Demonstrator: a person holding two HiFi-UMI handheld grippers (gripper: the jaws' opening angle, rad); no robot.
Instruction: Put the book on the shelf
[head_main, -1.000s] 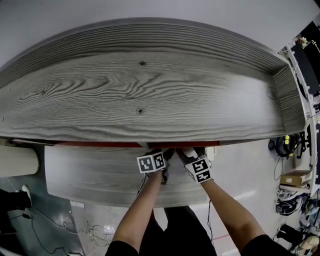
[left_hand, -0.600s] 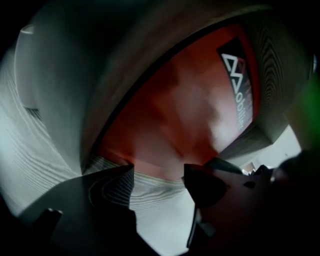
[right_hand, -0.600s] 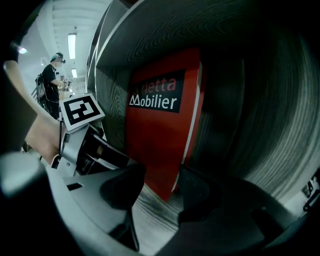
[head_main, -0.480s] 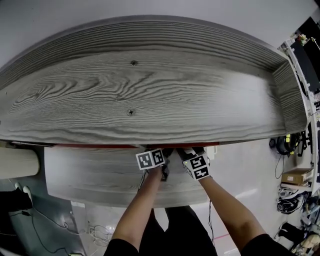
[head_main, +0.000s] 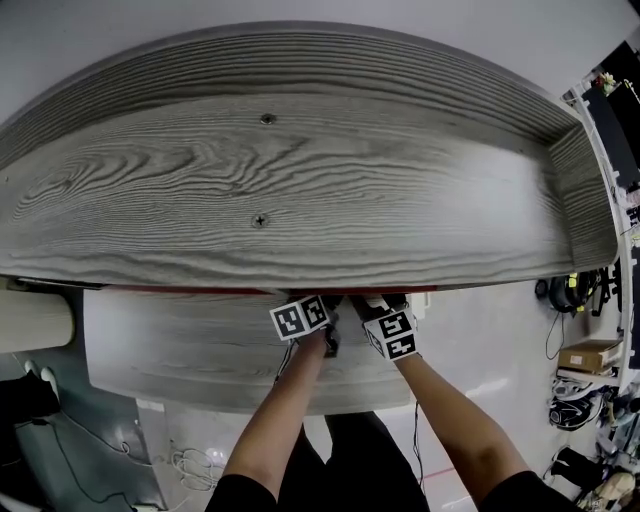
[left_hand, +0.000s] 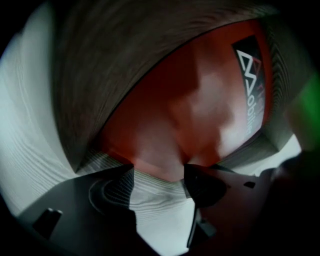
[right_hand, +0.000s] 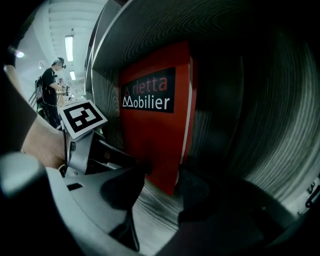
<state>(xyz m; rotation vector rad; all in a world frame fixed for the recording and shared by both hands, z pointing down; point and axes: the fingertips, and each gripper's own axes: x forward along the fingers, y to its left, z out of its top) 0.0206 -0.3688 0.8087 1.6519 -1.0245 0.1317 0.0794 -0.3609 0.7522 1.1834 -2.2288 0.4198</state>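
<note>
Book (right_hand: 155, 135) deeper in shelf (head_main: 300, 190), forearms (head_main: 280, 420) outstretched side by side

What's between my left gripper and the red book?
Only bare grey shelf board, seen in the left gripper view; the left gripper is open, and the red book starts at its tips.

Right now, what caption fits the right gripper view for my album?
A red book stands upright inside the grey wooden shelf, its printed cover facing us.

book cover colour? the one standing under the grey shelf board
Red book, with a black label carrying white lettering; clearest in the right gripper view.
</note>
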